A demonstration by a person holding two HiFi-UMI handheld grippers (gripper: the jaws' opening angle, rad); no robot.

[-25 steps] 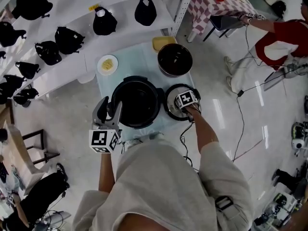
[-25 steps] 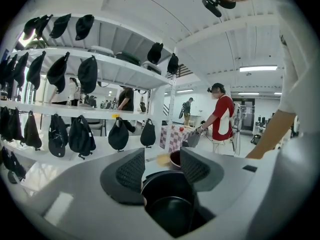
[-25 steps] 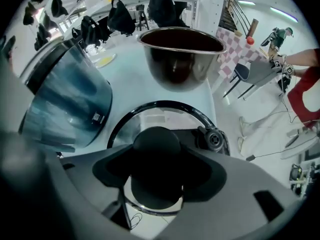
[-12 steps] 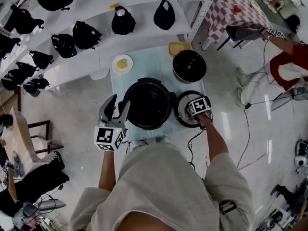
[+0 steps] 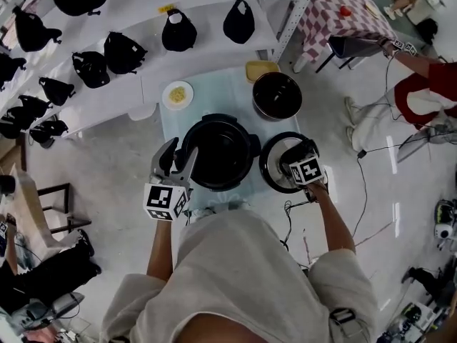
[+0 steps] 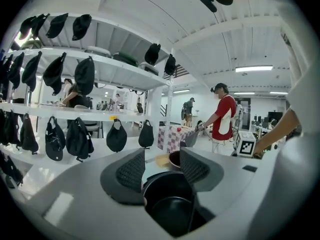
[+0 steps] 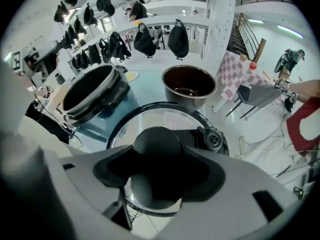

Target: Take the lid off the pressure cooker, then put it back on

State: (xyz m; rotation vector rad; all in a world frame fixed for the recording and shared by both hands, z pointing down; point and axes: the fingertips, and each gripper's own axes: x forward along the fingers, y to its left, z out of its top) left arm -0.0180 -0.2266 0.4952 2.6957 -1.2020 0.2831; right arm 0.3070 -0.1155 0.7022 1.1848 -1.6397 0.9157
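Observation:
The black pressure cooker stands open on the light blue table, its empty pot showing in the left gripper view and the right gripper view. Its round glass lid hangs above the table to the cooker's right. My right gripper points steeply down and is shut on the lid's black knob, with the glass rim and a valve beyond it. My left gripper hovers open at the cooker's left rim, nothing between its pads.
A dark empty inner pot stands behind the lid, with a yellow sponge-like block and a white plate of food further back. White shelves with black caps lie beyond. A person in red stands at right. A cable hangs off the table.
The right gripper has risen with the lid, which now looks larger and sits clear of the table. The left gripper has stayed put by the cooker.

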